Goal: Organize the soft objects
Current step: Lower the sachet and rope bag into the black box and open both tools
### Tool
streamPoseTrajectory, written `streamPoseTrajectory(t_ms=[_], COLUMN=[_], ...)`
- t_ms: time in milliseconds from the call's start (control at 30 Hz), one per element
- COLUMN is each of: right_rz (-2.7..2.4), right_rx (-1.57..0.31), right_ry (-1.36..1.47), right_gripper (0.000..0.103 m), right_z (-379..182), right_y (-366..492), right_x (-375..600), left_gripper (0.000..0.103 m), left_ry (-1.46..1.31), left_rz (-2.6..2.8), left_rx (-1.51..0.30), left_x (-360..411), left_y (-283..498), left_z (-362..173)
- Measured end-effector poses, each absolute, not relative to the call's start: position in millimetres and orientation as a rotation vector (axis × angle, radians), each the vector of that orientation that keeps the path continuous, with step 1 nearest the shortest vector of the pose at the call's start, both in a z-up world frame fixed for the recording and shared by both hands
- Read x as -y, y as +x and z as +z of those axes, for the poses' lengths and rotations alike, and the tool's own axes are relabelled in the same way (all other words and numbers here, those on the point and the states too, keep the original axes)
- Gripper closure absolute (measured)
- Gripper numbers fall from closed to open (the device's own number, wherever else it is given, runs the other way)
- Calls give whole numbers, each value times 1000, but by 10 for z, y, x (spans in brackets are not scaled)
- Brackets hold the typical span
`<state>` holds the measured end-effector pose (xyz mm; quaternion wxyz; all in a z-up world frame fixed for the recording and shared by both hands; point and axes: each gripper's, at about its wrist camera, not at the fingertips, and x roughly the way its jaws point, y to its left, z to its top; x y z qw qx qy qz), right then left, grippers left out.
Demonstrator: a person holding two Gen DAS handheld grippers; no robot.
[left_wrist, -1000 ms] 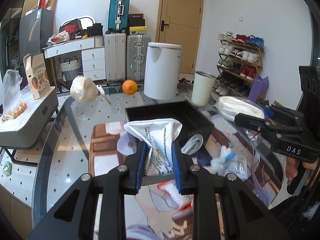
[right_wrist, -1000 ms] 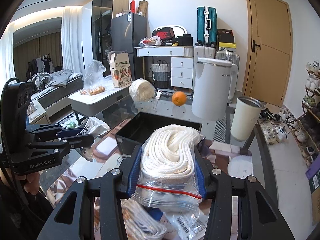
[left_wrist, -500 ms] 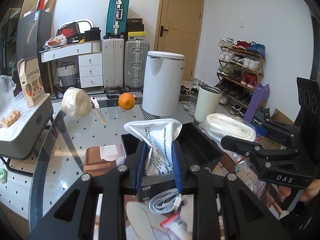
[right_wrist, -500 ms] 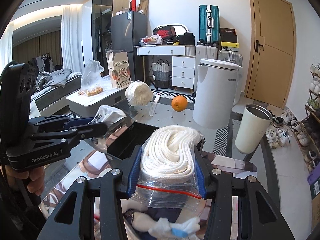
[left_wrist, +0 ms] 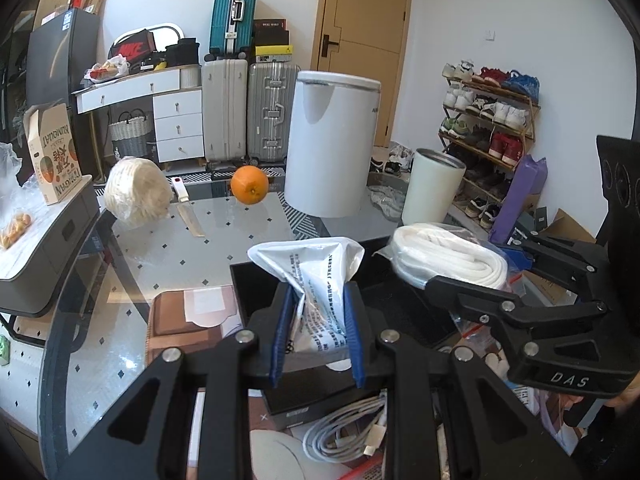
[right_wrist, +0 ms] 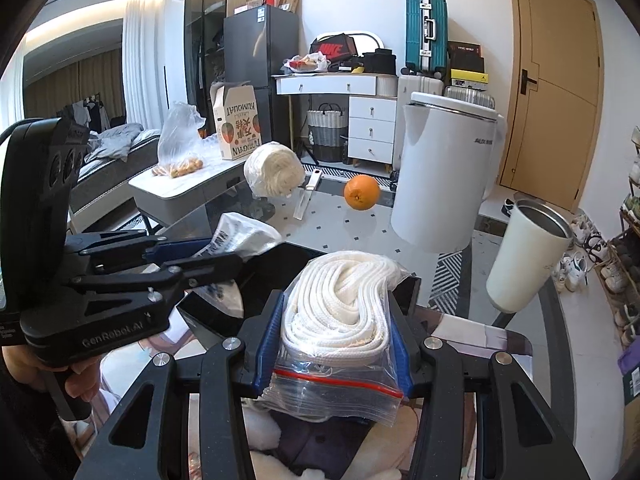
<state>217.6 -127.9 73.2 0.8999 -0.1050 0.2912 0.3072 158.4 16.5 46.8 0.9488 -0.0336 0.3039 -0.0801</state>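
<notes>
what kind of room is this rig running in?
Most likely a lived-in apartment room, not a lab: a wooden shoe rack full of sneakers, a teal hard-shell suitcase stacked on silver ones, and an unmade grey bed beside the glass-topped table.

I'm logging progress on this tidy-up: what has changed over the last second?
Both grippers carried their loads forward until they hang over the black tray. The left gripper stays shut on the white printed packet, the right gripper on the bagged white rope. Nothing was released; the orange did not move.
</notes>
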Motion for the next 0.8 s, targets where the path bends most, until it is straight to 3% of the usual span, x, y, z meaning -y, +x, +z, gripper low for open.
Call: streamPoseTrajectory(t_ms=[767,800], right_rz=[625,625], right_rx=[-667,-671], right_ry=[-304,-308], right_gripper=[56,53], right_z=[334,309], right_y=[2527,2520], right_x=[969,978], left_gripper=[79,79], left_ry=[-58,-53], left_rz=[-169,-167], left_rx=[-686,-687], left_x=[-147,-135], left_y=[1851,1857], left_z=[192,182])
